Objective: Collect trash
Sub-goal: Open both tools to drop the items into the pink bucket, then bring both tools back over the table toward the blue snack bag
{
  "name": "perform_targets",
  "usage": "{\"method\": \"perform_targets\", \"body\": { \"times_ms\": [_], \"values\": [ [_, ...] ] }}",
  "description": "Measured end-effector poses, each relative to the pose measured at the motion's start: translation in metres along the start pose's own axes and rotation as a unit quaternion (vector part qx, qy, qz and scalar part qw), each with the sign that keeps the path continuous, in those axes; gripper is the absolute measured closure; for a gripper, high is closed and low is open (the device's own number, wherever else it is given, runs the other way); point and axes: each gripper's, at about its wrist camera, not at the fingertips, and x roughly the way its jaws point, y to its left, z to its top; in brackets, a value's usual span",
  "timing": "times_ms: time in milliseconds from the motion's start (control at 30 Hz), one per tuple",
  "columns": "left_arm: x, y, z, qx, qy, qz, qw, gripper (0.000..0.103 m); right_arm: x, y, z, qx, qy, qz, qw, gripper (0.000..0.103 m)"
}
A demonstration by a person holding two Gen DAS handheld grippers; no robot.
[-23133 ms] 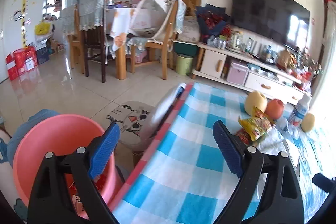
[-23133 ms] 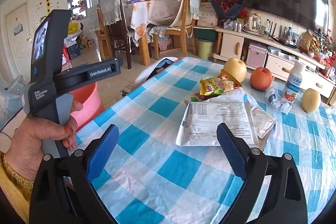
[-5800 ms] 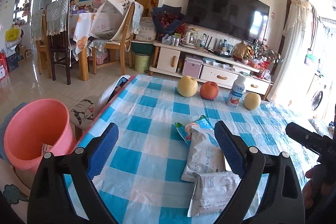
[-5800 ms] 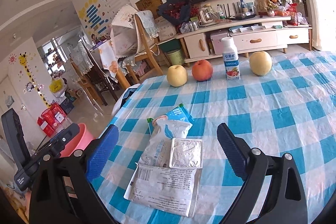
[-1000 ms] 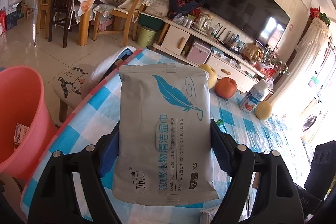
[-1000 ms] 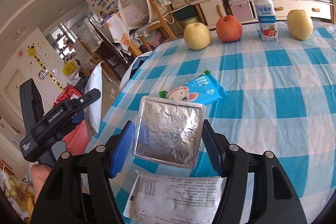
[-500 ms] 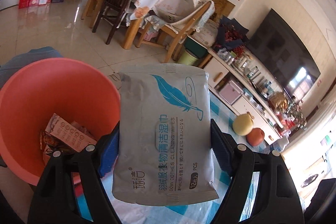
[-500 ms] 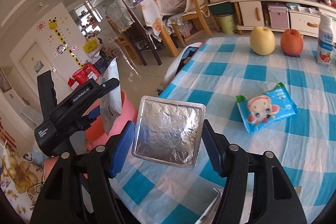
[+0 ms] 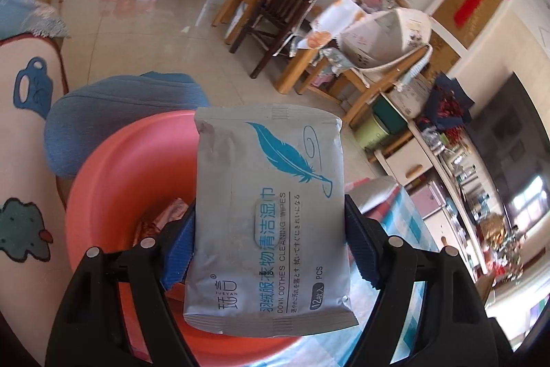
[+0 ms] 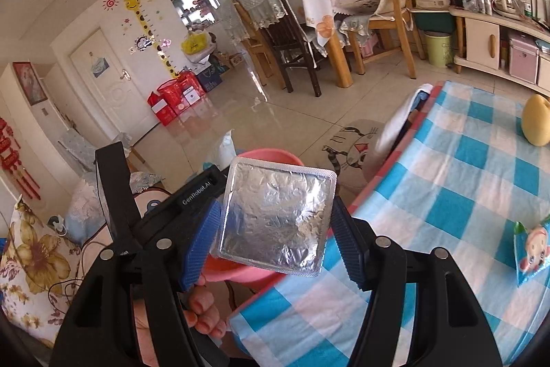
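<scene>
Left claw (image 9: 268, 246) clamped on wipes pack (image 9: 268, 212) above pink bucket (image 9: 103, 195), right claw (image 10: 275, 243) gripping foil tray (image 10: 275, 215)

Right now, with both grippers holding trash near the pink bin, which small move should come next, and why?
Probably open the left gripper: its wipes pack already hangs over the pink bin, while the right gripper with the foil tray looks short of it.

Home: dining chairs (image 10: 275, 33), TV cabinet (image 10: 495, 36)

Wipes pack (image 9: 268, 212) – matt grey plastic film; foil tray (image 10: 275, 219) – crinkled shiny metal; bin (image 9: 103, 181) smooth pink plastic; tablecloth (image 10: 464, 195) glossy, checked.
</scene>
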Motion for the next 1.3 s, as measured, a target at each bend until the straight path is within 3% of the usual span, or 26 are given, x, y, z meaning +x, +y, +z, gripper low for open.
{"method": "perform_targets", "body": {
  "times_ms": [200, 267, 333, 433, 633, 967, 1300],
  "values": [
    [0.010, 0.024, 0.015, -0.028, 0.007, 0.013, 0.9995, 0.025, 0.041, 0.022, 0.010, -0.010, 0.016, 0.009, 1.000, 0.037],
    [0.011, 0.028, 0.019, -0.024, 0.005, 0.025, 0.9994, 0.024, 0.055, 0.023, 0.012, -0.005, 0.026, 0.009, 1.000, 0.035],
    [0.011, 0.032, 0.021, -0.028, 0.002, 0.032, 0.9991, 0.022, 0.063, 0.021, 0.012, 0.005, 0.028, 0.005, 1.000, 0.025],
    [0.011, 0.033, 0.022, -0.031, -0.002, 0.032, 0.9990, 0.021, 0.066, 0.017, 0.011, 0.014, 0.024, 0.009, 1.000, 0.024],
    [0.009, 0.024, 0.020, -0.013, -0.011, 0.038, 0.9991, 0.018, 0.045, 0.009, 0.004, 0.017, 0.001, -0.018, 1.000, 0.014],
    [0.001, -0.010, 0.005, 0.066, -0.028, 0.024, 0.9971, 0.015, 0.012, -0.012, -0.030, 0.002, 0.000, -0.090, 0.996, 0.013],
    [0.002, -0.049, -0.022, 0.142, -0.008, -0.010, 0.9897, 0.014, -0.030, -0.036, -0.052, 0.019, -0.020, -0.124, 0.992, 0.013]
  ]
}}
